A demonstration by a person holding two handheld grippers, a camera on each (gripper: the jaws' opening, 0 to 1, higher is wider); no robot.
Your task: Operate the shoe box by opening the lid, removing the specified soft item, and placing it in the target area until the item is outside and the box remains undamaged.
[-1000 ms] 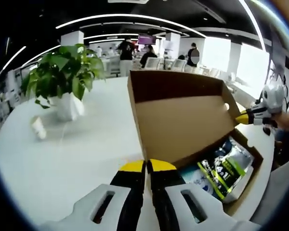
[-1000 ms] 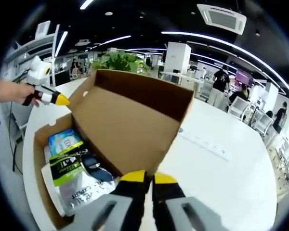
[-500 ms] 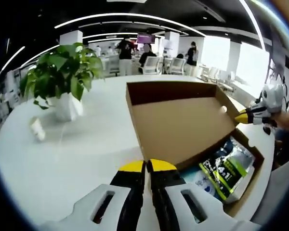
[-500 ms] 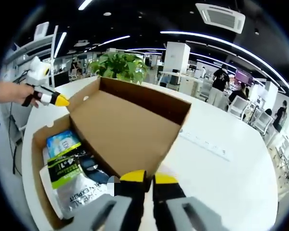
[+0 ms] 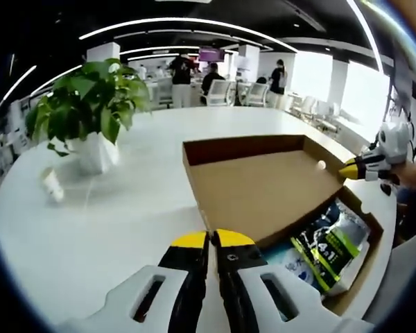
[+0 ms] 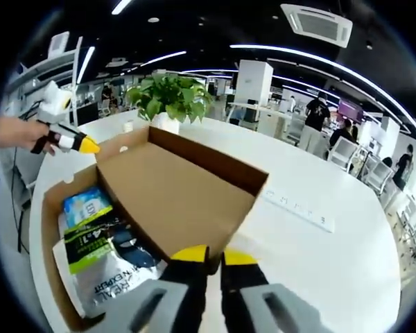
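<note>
The lid [image 5: 263, 191] lies flung back near flat; bare bench [image 5: 111, 222] spreads beyond. Both the left gripper [image 5: 213, 243] and right gripper [image 6: 208, 257] pinch its edges. The packets [image 6: 100, 257] are partly hidden.

Both views close, facing shoe box [image 5: 277, 201] [image 6: 145, 201] from opposite sides.
</note>
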